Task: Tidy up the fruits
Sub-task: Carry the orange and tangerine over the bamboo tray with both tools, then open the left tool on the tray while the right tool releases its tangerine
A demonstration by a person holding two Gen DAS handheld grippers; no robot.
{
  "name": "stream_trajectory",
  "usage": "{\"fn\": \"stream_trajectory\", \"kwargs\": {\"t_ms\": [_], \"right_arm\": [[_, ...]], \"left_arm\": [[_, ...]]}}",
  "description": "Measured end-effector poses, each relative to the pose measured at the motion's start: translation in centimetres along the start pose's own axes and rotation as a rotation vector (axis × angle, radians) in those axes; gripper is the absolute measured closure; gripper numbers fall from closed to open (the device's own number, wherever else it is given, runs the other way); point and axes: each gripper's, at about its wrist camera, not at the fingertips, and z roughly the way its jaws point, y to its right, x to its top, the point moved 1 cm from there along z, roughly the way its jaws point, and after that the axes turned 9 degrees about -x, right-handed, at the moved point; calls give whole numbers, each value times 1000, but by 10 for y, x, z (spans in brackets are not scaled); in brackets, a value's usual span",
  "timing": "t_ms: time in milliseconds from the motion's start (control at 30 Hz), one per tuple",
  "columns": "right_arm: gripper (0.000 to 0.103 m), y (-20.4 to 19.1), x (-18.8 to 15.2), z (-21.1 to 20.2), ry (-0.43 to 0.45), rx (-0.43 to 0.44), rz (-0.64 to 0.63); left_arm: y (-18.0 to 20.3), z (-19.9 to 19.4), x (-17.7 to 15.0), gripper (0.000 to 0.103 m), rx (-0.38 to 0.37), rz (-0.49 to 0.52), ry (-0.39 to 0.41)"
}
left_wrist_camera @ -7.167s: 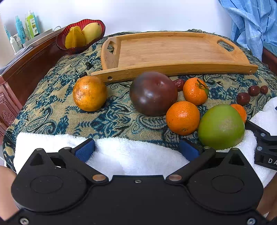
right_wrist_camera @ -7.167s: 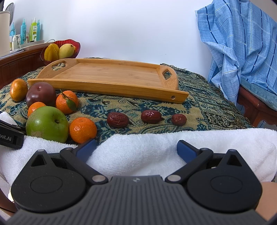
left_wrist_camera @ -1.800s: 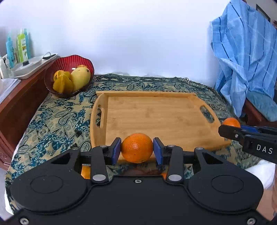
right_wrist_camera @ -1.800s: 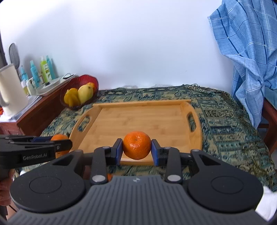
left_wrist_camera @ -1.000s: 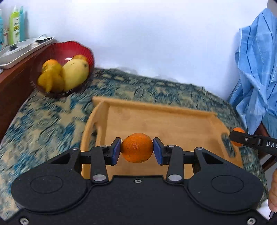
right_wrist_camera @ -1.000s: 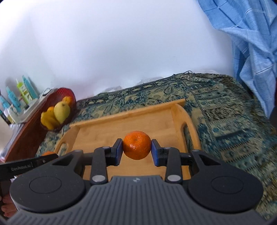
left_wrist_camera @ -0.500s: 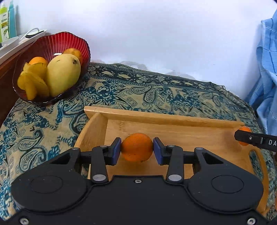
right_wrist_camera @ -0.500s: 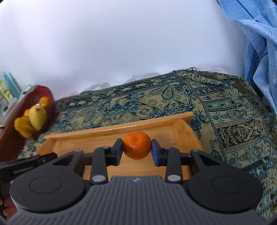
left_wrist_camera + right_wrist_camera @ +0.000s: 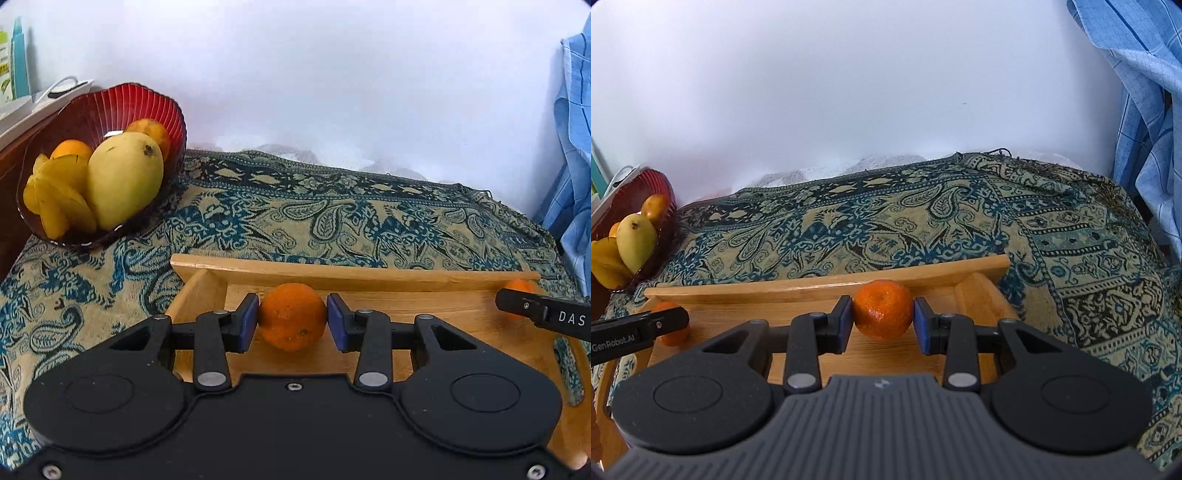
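left gripper (image 9: 291, 319): clamped on an orange (image 9: 291, 315), low over the tray's left end, right by the back wall; can't tell if it's touching down yet
right gripper (image 9: 882, 319): pinching a tangerine (image 9: 882, 308) at the right back corner
tray (image 9: 332, 273): long side runs left-right, bare wood between the two fruits
room: back wall and end walls are close, so I'd guess just lower and let go
bowl (image 9: 110, 107): off to the left, well clear

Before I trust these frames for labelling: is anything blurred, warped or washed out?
Left wrist view: sharp; wooden tray rim bows from fisheye; wall washed pale; orange in the left claw crisp. Right wrist view: sharp too, patterned cloth curves at the edges, dark corners.
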Motion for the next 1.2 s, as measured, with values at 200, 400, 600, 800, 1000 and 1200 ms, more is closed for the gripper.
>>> {"fn": "stream_trajectory", "kwargs": {"t_ms": [200, 400, 600, 800, 1000, 1200], "right_arm": [[63, 0, -3, 4, -4, -6, -4], [63, -2, -1, 6, 0, -12, -27], [63, -6, -4, 10, -14, -9, -40], [63, -6, -4, 11, -12, -7, -42], [63, -6, -4, 11, -13, -4, -45], [51, -6, -3, 11, -16, 4, -47]], "left_arm": [[2, 2, -1, 64, 8, 13, 10], [2, 3, -1, 64, 5, 20, 14], [2, 2, -2, 64, 6, 20, 14], [1, 4, -3, 64, 11, 15, 2], [0, 5, -3, 64, 16, 8, -6], [0, 5, -4, 53, 33, 16, -10]]}}
